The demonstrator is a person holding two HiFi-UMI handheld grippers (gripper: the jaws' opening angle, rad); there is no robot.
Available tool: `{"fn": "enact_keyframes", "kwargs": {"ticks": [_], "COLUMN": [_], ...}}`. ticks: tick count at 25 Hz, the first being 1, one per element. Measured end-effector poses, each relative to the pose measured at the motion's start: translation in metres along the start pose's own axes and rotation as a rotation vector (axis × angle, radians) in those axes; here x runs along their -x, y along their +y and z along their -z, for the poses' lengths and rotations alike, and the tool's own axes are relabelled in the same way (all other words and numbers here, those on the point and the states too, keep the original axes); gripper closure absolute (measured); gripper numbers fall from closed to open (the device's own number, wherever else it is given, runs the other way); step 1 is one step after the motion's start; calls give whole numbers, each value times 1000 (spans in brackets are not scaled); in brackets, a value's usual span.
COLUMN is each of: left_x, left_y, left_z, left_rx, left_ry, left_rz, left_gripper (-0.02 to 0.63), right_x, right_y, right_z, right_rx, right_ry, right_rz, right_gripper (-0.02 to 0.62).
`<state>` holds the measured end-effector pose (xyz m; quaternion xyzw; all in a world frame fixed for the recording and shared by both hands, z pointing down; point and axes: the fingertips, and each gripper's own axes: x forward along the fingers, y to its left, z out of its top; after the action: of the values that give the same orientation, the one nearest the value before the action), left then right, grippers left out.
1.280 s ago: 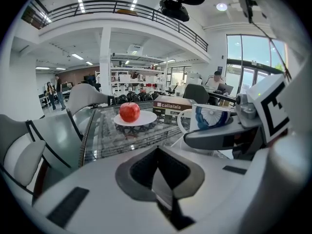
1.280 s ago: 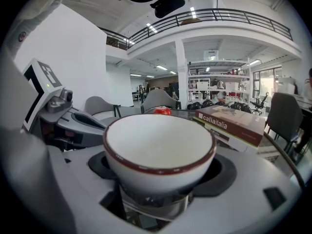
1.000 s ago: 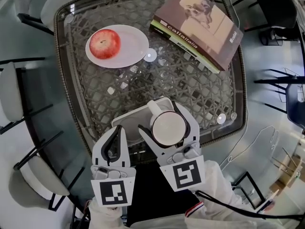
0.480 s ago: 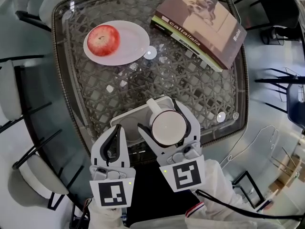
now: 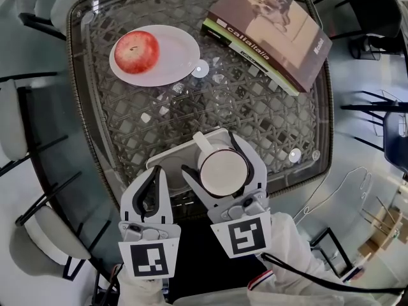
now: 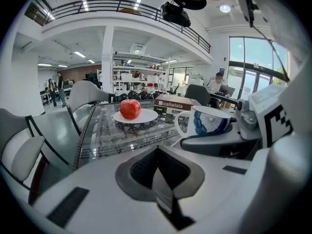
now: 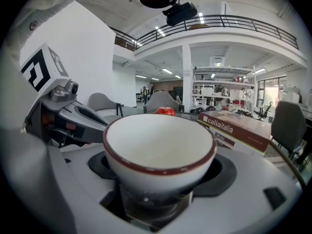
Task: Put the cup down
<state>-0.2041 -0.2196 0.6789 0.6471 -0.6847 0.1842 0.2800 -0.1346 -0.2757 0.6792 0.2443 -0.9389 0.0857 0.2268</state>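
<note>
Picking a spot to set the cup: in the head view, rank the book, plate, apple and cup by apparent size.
1. book
2. plate
3. cup and apple: these look about alike, and the cup is nearer the camera, so I won't rank them.

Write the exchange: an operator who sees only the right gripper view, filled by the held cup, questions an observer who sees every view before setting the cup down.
Operator: What lies below the cup?
Observer: A white tray on the glass table; the head view shows the cup over it.
Operator: Is the left gripper holding anything?
Observer: No. Its own view shows its jaws shut together with nothing between them.
</note>
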Motion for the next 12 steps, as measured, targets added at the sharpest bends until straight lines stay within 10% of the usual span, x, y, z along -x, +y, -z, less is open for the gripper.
{"fn": "enact_keyframes", "kwargs": {"ticks": [12], "left_x": [0], "left_y": [3], "left_z": [3], "left_rx": [20], "left_ry": [-2], "left_rz": [-7], "left_gripper": [597], "right_x": [2], "right_y": [2], "right_z": [1], "right_rx": [10], "right_ry": [-16], "right_rz": [-10], "right_gripper": [178]}}
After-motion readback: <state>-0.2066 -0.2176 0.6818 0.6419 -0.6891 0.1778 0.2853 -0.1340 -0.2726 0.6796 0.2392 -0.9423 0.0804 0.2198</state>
